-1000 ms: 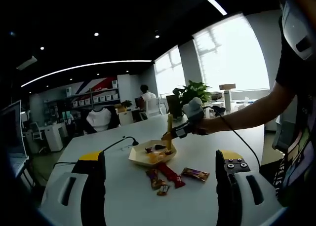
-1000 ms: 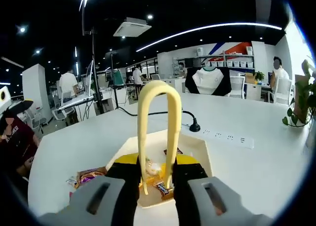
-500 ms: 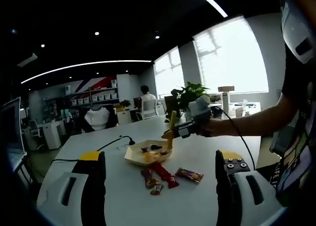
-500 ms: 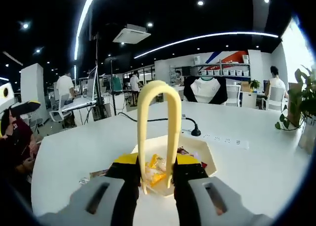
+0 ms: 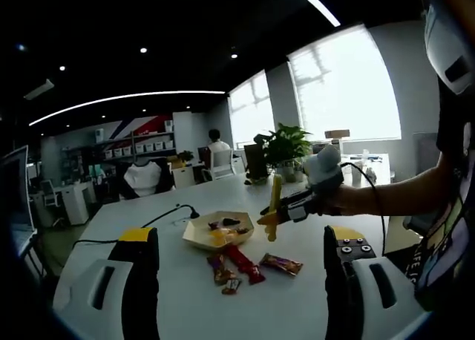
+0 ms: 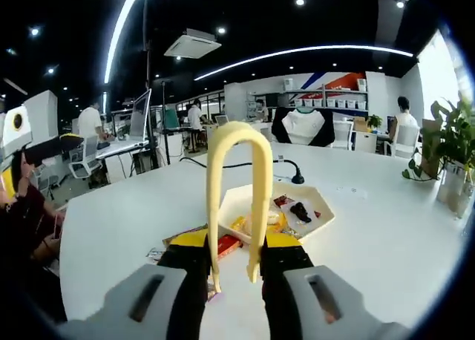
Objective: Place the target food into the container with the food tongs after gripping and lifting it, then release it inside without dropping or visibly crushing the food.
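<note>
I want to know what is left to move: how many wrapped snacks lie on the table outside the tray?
4: a dark one, a long red one, a small one and one to the right, all beside the tray; more may be hidden.

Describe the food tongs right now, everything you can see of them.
The food tongs are one pale yellow, plastic-looking strip bent into a narrow U, its closed bend pointing away from the right gripper, whose jaws clamp the two arms. The tips sit slightly apart with nothing between them. In the left gripper view the tongs hang near upright above the white table, beside the tray, touching neither.
</note>
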The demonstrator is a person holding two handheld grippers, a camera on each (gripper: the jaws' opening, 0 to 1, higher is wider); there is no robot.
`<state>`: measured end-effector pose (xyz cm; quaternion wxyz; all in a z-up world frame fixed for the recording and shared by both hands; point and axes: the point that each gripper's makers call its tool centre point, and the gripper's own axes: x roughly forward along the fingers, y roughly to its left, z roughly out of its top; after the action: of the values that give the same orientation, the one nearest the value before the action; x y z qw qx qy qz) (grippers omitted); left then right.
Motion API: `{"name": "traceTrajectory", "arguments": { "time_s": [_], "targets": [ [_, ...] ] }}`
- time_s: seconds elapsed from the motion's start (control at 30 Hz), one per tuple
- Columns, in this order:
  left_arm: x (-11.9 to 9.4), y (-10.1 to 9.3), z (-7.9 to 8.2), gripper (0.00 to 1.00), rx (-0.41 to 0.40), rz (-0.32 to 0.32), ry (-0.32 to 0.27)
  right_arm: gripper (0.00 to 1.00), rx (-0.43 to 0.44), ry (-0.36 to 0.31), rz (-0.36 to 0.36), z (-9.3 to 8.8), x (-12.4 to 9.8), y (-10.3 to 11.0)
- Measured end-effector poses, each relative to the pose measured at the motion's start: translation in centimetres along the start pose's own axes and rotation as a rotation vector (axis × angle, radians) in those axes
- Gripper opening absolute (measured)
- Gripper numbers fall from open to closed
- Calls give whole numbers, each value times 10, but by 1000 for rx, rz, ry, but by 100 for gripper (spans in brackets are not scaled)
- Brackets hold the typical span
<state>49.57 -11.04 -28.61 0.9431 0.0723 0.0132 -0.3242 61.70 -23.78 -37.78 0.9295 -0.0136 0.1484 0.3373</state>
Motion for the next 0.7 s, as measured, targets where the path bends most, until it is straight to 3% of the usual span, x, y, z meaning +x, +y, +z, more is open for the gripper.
{"name": "traceTrajectory", "arguments": {
  "time_s": [0.17,0.4,0.5,0.57,0.6,0.67,0.7],
  "targets": [
    [1,-1,-1,98,-2,-2,-1,22,58,20,-76,-11,-5,7],
    [1,-1,-1,98,-3,-7,-1,22,152,20,-116,-20,-9,21],
    [0,0,-2,97,-4,-3,3,23,122,28,-140,-24,-10,28],
    [-1,1,-2,97,-7,-2,2,23,164,35,-152,-29,-9,30],
    [-1,1,-3,97,-9,-2,3,23,123,87,-212,-37,-12,26],
    [-2,1,-2,97,-13,0,1,23,53,49,-214,-29,-10,29],
    [-2,2,-2,97,-14,2,0,23,91,38,-205,-29,-9,34]
  ]
}}
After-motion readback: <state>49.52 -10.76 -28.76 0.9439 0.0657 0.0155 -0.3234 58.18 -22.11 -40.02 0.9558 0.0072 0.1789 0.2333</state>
